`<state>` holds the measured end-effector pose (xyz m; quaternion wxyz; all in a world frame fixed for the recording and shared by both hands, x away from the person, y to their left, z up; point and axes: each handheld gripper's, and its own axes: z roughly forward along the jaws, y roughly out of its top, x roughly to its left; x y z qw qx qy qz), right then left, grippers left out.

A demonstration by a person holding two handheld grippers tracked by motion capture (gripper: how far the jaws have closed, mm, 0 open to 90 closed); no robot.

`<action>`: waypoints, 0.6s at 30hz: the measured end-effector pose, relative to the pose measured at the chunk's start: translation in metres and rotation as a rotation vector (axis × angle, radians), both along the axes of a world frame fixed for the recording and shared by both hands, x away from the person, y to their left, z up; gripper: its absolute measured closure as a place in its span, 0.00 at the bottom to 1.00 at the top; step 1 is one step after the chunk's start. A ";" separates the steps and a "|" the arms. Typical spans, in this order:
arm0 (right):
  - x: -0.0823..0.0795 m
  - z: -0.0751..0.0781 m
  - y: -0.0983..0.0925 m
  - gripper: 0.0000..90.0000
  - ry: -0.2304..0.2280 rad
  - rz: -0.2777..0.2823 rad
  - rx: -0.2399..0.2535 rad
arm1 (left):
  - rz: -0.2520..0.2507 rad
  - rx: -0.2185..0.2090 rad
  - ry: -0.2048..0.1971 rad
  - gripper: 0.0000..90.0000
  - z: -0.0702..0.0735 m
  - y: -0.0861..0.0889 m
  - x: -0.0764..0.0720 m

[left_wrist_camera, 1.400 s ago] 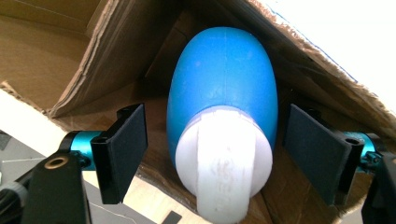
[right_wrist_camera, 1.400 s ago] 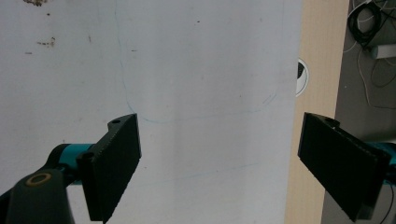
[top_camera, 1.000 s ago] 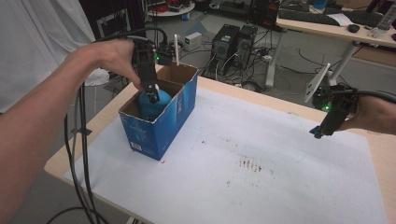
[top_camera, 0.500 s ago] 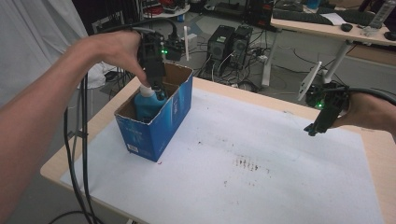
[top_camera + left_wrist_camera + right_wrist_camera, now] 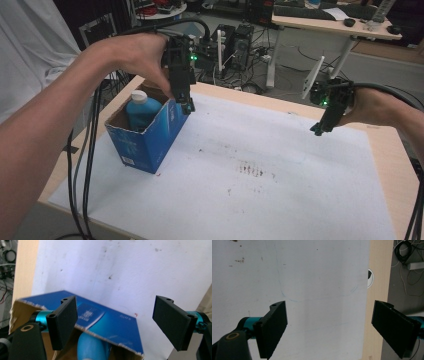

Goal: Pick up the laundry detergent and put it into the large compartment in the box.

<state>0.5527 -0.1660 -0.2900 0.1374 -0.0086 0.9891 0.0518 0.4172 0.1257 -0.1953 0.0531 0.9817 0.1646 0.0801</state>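
Since the blue box [image 5: 145, 135] on the counter [image 5: 280, 165] already holds the blue bottle [image 5: 141, 111] upright, below and beside the left claw [image 5: 186, 104], the placing looks done; its empty jaws have just been opening. Withdrawal remains. From the left gripper view, the bottle's shoulder [image 5: 92, 348] appears under the box rim. Well apart, the right claw [image 5: 320, 130] hangs open, empty.

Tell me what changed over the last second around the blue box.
The left gripper let go of the blue bottle, its jaws opening with nothing between them now, and rose out of the blue box toward the right in the high view. The bottle stands in the box, white cap up. The right gripper kept hovering open over the white sheet; the box stayed put.
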 end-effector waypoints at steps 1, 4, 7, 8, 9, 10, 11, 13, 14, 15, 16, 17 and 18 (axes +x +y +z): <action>0.000 0.001 0.000 0.14 -0.001 0.005 0.002 | -0.018 0.009 -0.004 0.22 -0.002 -0.004 -0.001; -0.002 0.002 0.000 0.14 -0.002 -0.003 0.001 | -0.064 0.020 -0.015 0.17 -0.012 -0.021 -0.003; -0.003 0.003 0.000 0.14 -0.004 0.002 -0.004 | -0.116 0.035 -0.006 0.17 -0.022 -0.035 -0.007; -0.003 0.003 0.000 0.14 -0.004 0.001 -0.004 | -0.125 0.037 -0.008 0.17 -0.025 -0.039 -0.007; -0.003 0.004 -0.001 0.14 -0.006 0.000 -0.001 | -0.125 0.037 -0.008 0.17 -0.025 -0.039 -0.007; -0.004 0.005 -0.001 0.14 -0.008 -0.004 0.003 | -0.142 0.030 0.000 0.17 -0.033 -0.048 -0.009; -0.003 0.005 -0.001 0.14 -0.009 0.001 0.003 | -0.153 0.034 0.006 0.17 -0.036 -0.052 -0.010; -0.004 0.006 -0.001 0.14 -0.010 -0.004 0.003 | -0.157 0.034 0.007 0.17 -0.039 -0.054 -0.010; -0.005 0.007 -0.001 0.14 -0.013 -0.002 0.003 | -0.172 0.035 0.016 0.17 -0.046 -0.061 -0.010; -0.006 0.007 -0.001 0.14 -0.015 0.000 0.001 | -0.171 0.030 0.016 0.17 -0.049 -0.064 -0.011; -0.006 0.008 -0.001 0.14 -0.015 -0.001 0.001 | -0.176 0.031 0.022 0.17 -0.052 -0.066 -0.011; -0.007 0.008 -0.001 0.14 -0.018 -0.001 0.000 | -0.182 0.030 0.024 0.17 -0.055 -0.069 -0.011; -0.007 0.009 -0.001 0.14 -0.017 -0.001 -0.001 | -0.185 0.030 0.030 0.17 -0.060 -0.072 -0.012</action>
